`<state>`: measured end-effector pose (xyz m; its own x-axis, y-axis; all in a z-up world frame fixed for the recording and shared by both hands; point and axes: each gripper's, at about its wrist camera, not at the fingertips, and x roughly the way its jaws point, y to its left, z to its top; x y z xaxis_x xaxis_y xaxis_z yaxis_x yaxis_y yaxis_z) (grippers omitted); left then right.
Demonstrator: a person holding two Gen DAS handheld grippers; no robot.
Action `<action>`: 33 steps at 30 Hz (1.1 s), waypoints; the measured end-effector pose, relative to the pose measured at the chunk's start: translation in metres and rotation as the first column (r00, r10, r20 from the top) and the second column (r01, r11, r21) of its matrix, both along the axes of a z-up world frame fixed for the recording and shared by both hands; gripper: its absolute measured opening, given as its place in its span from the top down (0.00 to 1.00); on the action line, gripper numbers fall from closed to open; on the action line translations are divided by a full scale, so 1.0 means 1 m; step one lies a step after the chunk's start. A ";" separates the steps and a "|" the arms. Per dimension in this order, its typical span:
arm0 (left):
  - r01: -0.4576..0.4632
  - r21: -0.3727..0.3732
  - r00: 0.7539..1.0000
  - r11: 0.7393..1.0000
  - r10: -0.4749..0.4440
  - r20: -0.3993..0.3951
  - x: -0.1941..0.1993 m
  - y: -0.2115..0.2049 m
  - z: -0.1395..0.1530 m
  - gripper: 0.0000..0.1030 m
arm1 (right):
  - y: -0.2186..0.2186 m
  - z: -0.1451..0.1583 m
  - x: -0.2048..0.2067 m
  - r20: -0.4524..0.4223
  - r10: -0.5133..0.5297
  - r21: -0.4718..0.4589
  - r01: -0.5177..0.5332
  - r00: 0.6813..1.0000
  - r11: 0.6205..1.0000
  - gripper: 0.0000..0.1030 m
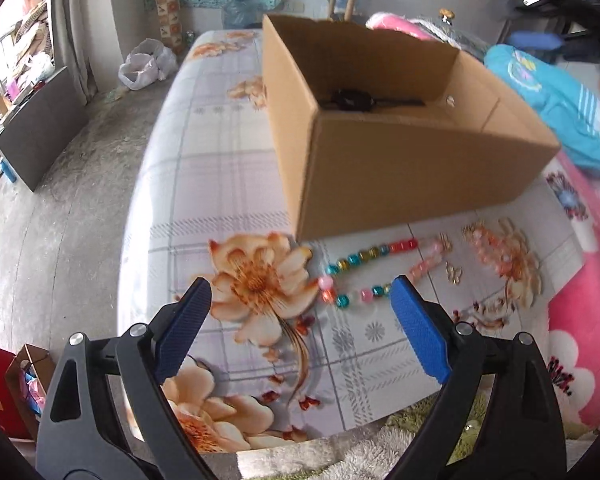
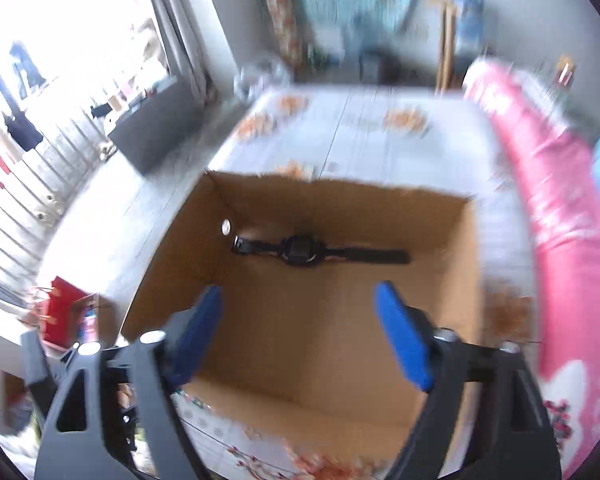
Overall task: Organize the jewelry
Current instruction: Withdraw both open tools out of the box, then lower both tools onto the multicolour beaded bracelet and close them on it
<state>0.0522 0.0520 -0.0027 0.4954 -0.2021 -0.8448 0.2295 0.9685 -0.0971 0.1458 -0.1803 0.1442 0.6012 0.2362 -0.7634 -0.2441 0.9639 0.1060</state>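
**Cardboard box holds the watch, beads wait on the sheet**

Cardboard fills the upper middle of my left wrist view, the box (image 1: 384, 160) standing on the flowered sheet (image 1: 204, 184); my left gripper (image 1: 300, 300) is spread wide at the lower centre with nothing between its blue pads; a bead bracelet (image 1: 364, 272) lies just below the box, gold earrings (image 1: 454, 270) to its right; in my right wrist view my right gripper (image 2: 298, 306) gapes empty over the box, the black watch (image 2: 300, 251) flat on its floor mid-frame.
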 end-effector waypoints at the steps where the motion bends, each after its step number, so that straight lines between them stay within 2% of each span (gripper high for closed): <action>1: 0.006 0.007 1.000 1.000 -0.006 -0.011 -0.002 -0.004 -0.005 0.15 | -0.005 0.009 -0.014 0.041 -0.012 -0.020 0.013 0.999 1.000 0.06; 3: 0.021 0.017 0.999 1.000 -0.021 -0.034 -0.004 -0.008 -0.015 0.15 | -0.008 0.014 -0.057 0.137 -0.052 -0.073 0.063 0.989 0.995 0.06; 4: 0.026 0.025 0.999 0.999 -0.025 -0.042 -0.004 -0.011 -0.020 0.15 | -0.006 0.009 -0.065 0.154 -0.070 -0.093 0.085 0.986 0.992 0.06; 8: 0.043 0.083 0.997 0.996 -0.037 -0.069 -0.003 -0.020 -0.036 0.15 | -0.021 -0.016 -0.107 0.165 -0.194 -0.140 0.218 0.967 0.966 0.06; 11: 0.056 0.092 0.997 0.994 -0.050 -0.060 -0.003 -0.022 -0.038 0.12 | -0.034 -0.042 -0.129 0.144 -0.261 -0.160 0.283 0.954 0.946 0.06; 13: 0.060 0.111 0.996 0.992 -0.053 -0.068 -0.002 -0.024 -0.042 0.07 | -0.027 -0.059 -0.137 0.159 -0.278 -0.219 0.309 0.947 0.926 0.06; 16: 0.060 0.108 0.997 0.992 -0.053 -0.064 -0.001 -0.024 -0.041 0.07 | -0.021 -0.063 -0.151 0.268 -0.309 -0.300 0.384 0.912 0.873 0.06; 18: 0.063 0.110 0.996 0.992 -0.056 -0.067 -0.001 -0.022 -0.041 0.07 | -0.019 -0.061 -0.160 0.328 -0.319 -0.251 0.407 0.889 0.878 0.06; 21: 0.064 0.111 0.996 0.992 -0.057 -0.063 -0.001 -0.025 -0.041 0.07 | -0.022 -0.063 -0.162 0.319 -0.305 -0.105 0.353 0.897 0.930 0.06; 23: 0.070 0.111 0.996 0.991 -0.064 -0.054 -0.003 -0.024 -0.043 0.07 | -0.022 -0.071 -0.160 0.295 -0.309 -0.012 0.327 0.904 0.945 0.06; 27: 0.085 0.103 0.996 0.991 -0.083 -0.022 -0.008 -0.021 -0.044 0.07 | -0.015 -0.089 -0.147 0.235 -0.310 0.014 0.316 0.921 0.949 0.06; 31: 0.091 0.124 0.996 0.988 -0.088 -0.027 -0.008 -0.018 -0.040 0.07 | -0.011 -0.103 -0.134 0.154 -0.274 0.071 0.266 0.949 0.961 0.06; 33: 0.074 0.088 0.997 0.993 -0.074 0.003 -0.005 -0.015 -0.031 0.07 | -0.011 -0.107 -0.131 0.140 -0.264 0.081 0.255 0.954 0.964 0.08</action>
<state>0.0475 0.0374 -0.0340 0.4870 -0.1635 -0.8579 0.3011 0.9535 -0.0109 0.0153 -0.1910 0.0371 0.7534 0.1002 -0.6499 -0.0035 0.9889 0.1484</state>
